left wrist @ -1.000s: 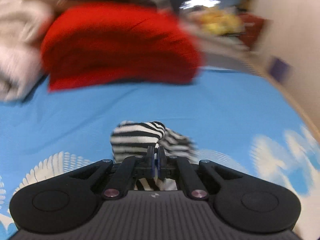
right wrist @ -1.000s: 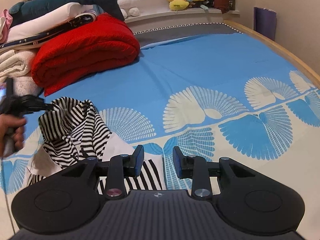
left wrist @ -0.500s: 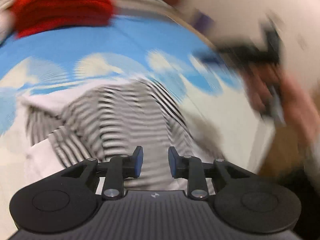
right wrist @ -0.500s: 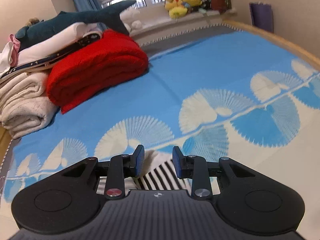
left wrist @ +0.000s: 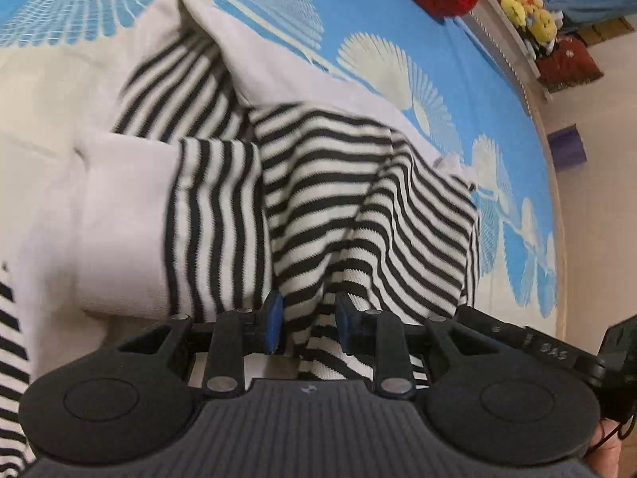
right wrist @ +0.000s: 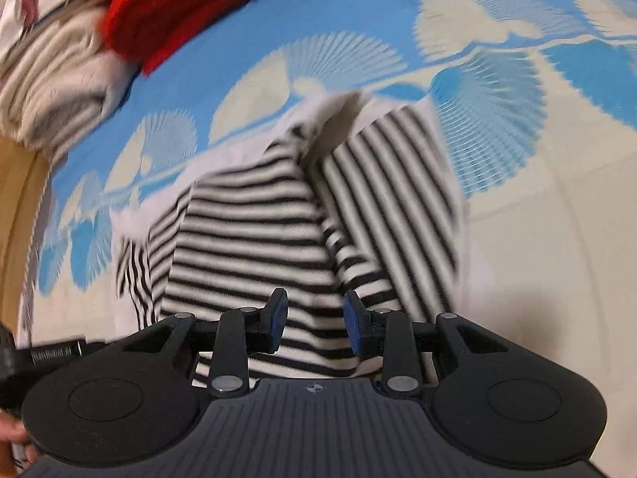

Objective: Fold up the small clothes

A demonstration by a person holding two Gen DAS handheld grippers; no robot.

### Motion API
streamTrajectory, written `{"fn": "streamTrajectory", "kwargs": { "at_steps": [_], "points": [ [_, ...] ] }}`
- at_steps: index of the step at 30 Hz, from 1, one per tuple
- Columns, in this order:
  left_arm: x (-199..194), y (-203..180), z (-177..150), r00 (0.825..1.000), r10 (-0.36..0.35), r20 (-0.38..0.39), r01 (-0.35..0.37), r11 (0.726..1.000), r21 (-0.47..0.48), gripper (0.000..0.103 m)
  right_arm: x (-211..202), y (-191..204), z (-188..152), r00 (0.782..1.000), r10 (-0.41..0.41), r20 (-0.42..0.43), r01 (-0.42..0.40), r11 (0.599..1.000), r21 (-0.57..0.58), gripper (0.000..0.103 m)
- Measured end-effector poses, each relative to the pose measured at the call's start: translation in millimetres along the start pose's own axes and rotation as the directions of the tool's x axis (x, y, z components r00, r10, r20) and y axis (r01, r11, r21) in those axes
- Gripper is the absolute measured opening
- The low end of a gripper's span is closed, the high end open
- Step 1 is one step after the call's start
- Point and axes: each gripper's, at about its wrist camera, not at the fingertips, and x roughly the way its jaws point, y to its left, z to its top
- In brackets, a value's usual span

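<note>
Since a second ago the left claw (left wrist: 308, 320) has dropped the striped garment (left wrist: 318, 183) onto the bed (left wrist: 458, 91), and both it and the right claw (right wrist: 315, 320) hover narrowly parted above the crumpled heap, seemingly to regrip it

Blue fan-patterned bedsheet (left wrist: 469, 79), beige wall (left wrist: 597, 199)

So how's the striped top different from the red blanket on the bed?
The striped top is black and white, while the red blanket is one plain colour. The top lies loose and rumpled in front of the claws; the blanket sits folded in a thick bundle at the far end. Both rest on the blue bedsheet.
</note>
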Motion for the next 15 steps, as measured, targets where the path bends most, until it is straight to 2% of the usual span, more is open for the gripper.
{"fn": "streamTrajectory", "kwargs": {
  "at_steps": [2, 6, 8, 9, 10, 11, 12, 13, 15],
  "points": [
    [5.9, -2.9, -3.9, 0.999, 0.033, -0.002, -0.033, 0.999, 0.007, 0.031, 13.0, 10.5, -4.6, 0.999, -0.034, -0.018, 0.033, 0.997, -0.067, 0.033],
    [22.9, -0.7, -5.8, 0.999, 0.030, -0.030, -0.030, 0.999, -0.013, 0.031, 31.8, 18.3, -10.5, 0.988, -0.157, -0.008, 0.154, 0.975, -0.160, 0.032],
    [24.2, -1.4, -5.0, 0.999, 0.027, -0.031, -0.027, 1.000, 0.001, 0.030, 34.4, 18.5, -11.3, 0.986, -0.166, 0.001, 0.164, 0.971, -0.173, 0.032],
    [23.4, -1.7, -4.2, 0.999, 0.027, -0.025, -0.027, 1.000, 0.003, 0.022, 34.8, 18.9, -12.5, 0.987, -0.158, 0.001, 0.156, 0.973, -0.173, 0.032],
    [21.1, -2.6, -2.6, 1.000, 0.023, -0.017, -0.023, 1.000, 0.002, 0.006, 34.2, 18.2, -13.4, 0.989, -0.145, -0.003, 0.143, 0.975, -0.171, 0.025],
    [16.9, -3.9, 0.1, 1.000, 0.015, -0.005, -0.015, 1.000, 0.004, 0.001, 33.6, 18.6, -14.4, 0.993, -0.121, -0.009, 0.118, 0.980, -0.161, 0.017],
    [8.3, -7.0, 3.2, 1.000, 0.010, 0.022, -0.010, 1.000, 0.008, 0.001, 32.3, 17.9, -14.6, 0.995, -0.094, -0.015, 0.091, 0.985, -0.147, 0.005],
    [-0.9, -8.8, 6.7, 0.999, 0.001, 0.053, -0.001, 1.000, 0.012, 0.001, 30.2, 16.4, -11.5, 0.998, -0.060, -0.013, 0.058, 0.991, -0.122, 0.003],
    [-29.3, -11.3, 15.3, 0.990, -0.039, 0.133, 0.037, 0.999, 0.015, 0.001, 14.5, 12.3, -1.3, 0.997, 0.068, 0.038, -0.067, 0.997, -0.041, 0.001]
  ]
}}
